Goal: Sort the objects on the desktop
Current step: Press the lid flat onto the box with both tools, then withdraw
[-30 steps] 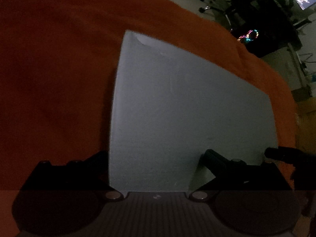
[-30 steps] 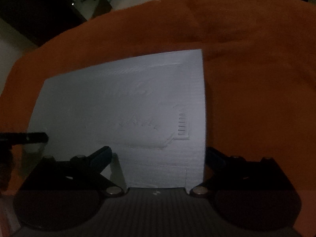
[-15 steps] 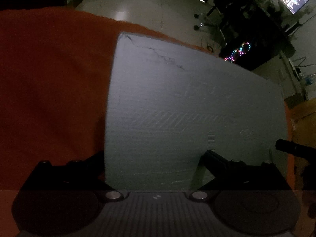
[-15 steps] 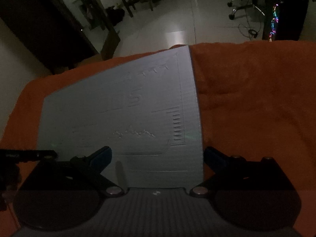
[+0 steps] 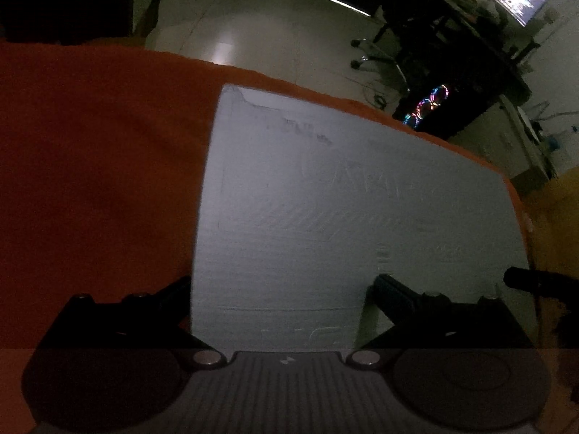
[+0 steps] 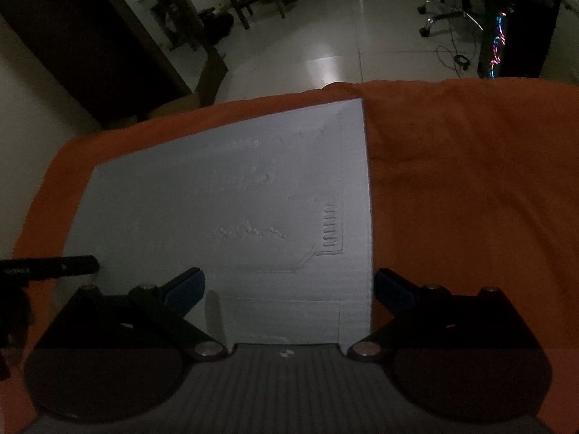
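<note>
The flat pale grey board (image 6: 231,224) looks like matt cardboard with fine ridges and faint pressed-in marks. The orange cloth (image 6: 470,199) under it looks soft, fuzzy and a bit wrinkled. The black gripper fingers (image 6: 181,289) look like smooth hard plastic, with small shiny metal screws (image 5: 204,357), and the pale floor (image 6: 325,54) behind looks glossy.

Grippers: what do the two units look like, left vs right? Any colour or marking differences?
Both look alike: a grey ribbed body with a small light mark at centre, two dark round discs either side, black angular linkage arms with silver pivot screws. The right gripper has blue finger pads; the left gripper's fingers read plain black in the dim light.
</note>
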